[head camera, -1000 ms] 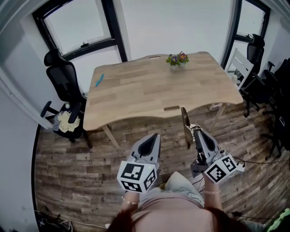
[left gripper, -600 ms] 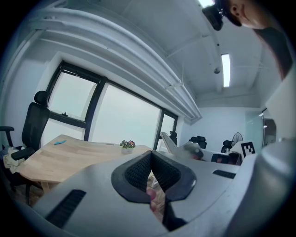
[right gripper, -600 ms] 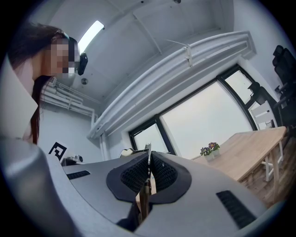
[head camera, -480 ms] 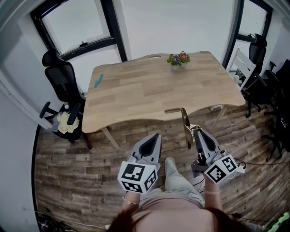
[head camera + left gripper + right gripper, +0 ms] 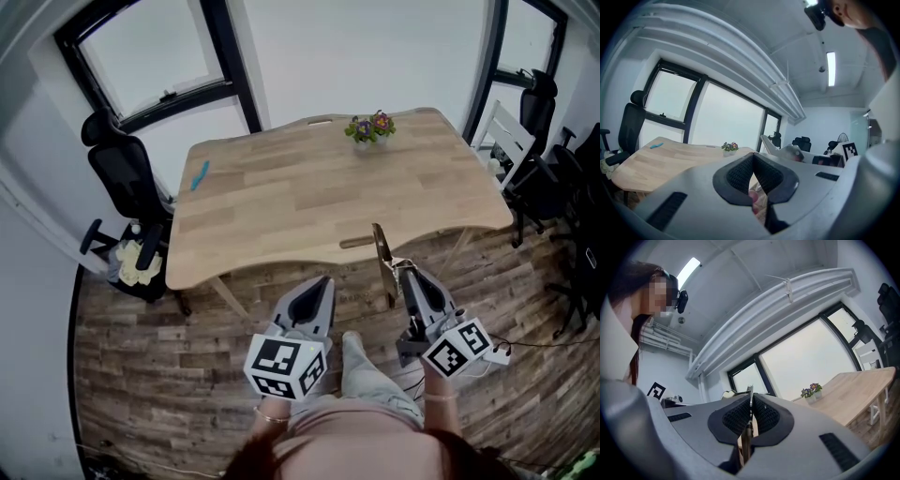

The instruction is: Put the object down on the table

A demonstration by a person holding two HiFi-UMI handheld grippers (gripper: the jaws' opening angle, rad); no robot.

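Head view: wooden table, flower pot, possibly blue pen.

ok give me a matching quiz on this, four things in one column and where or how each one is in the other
Things
1. small pot of purple and yellow flowers
2. small blue pen-like item
3. thin flat brown piece
4. left claw

Places or states
A. clamped edge-on in the right claw
B. shut, nothing held
C. on the left part of the light wooden table
D. near the far edge of that table

Pairs: 1-D, 2-C, 3-A, 4-B
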